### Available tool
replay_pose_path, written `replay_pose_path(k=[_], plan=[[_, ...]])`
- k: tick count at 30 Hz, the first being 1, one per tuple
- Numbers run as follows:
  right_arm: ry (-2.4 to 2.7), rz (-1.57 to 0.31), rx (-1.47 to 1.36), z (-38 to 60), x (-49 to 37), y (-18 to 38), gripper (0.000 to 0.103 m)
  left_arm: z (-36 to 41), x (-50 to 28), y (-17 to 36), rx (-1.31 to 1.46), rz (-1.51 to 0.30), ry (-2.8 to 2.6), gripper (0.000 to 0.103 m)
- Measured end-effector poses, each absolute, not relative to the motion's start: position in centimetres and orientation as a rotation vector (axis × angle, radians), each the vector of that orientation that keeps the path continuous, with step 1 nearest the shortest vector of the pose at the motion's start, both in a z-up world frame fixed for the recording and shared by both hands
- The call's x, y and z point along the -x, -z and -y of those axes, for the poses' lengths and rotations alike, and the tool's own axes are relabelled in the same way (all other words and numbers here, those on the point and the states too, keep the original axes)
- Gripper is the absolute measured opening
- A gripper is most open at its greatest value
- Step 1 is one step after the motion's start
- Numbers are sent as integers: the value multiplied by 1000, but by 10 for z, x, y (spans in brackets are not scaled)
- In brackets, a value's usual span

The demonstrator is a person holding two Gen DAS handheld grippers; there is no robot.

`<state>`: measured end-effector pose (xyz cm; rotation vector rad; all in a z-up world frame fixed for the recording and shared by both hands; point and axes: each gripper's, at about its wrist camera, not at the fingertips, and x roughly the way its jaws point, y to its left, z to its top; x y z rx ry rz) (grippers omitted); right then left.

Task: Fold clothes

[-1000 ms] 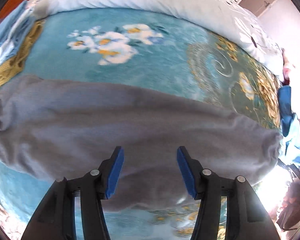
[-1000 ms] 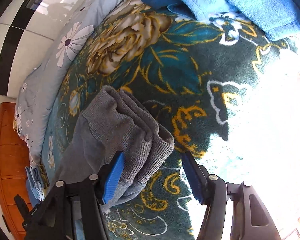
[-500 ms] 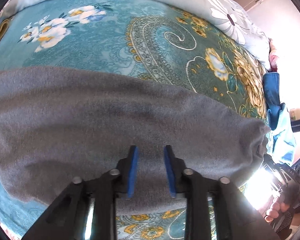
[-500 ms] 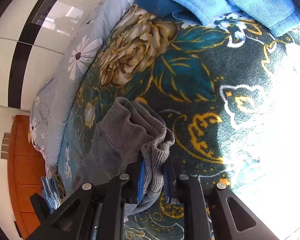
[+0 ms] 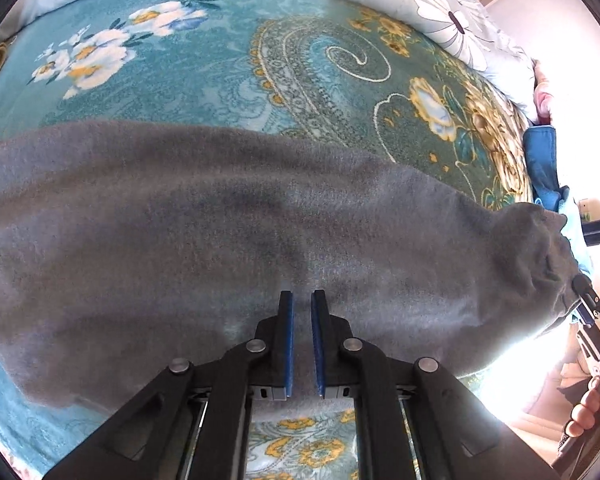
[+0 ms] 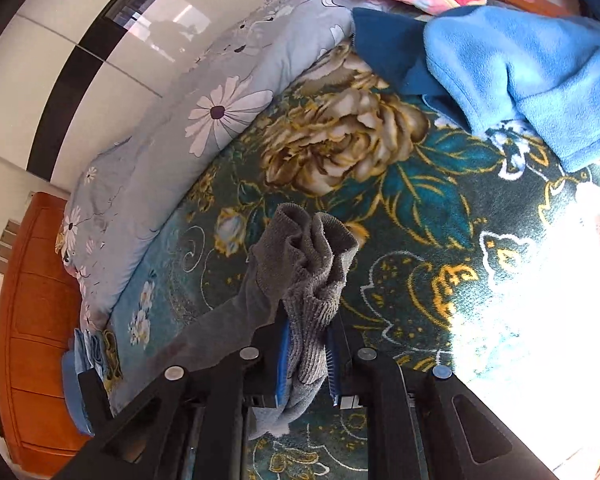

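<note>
Two tools clamped on one grey garment (image 5: 228, 236): left tool (image 5: 302, 336) pinched nearly together on its near edge, right tool (image 6: 309, 354) gripping the bunched ribbed cuff (image 6: 312, 256). Spread wide ahead of the left tool over the teal floral blanket (image 5: 204, 76). Farther beyond the right tool, blue fleece (image 6: 532, 76) and daisy quilt (image 6: 204, 128).

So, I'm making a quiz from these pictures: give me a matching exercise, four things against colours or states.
1 sweater
2 right gripper
3 fleece
4 pillow

a light blue, lying at the far end
b grey, spread over the blanket
c daisy print
d shut on bunched grey knit

Pairs: 1-b, 2-d, 3-a, 4-c
</note>
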<state>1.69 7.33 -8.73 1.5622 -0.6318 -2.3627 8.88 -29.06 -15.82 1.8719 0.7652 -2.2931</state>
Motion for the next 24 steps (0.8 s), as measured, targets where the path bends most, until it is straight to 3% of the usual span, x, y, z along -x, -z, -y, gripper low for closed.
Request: replay_pose_path(k=[9, 24], plan=[[2341, 67, -1405, 60, -35, 27, 17, 385, -141, 110, -1716, -759, 2300, 9], [2104, -146, -1382, 258, -96, 79, 17, 474, -219, 117, -1641, -869, 2199, 9]])
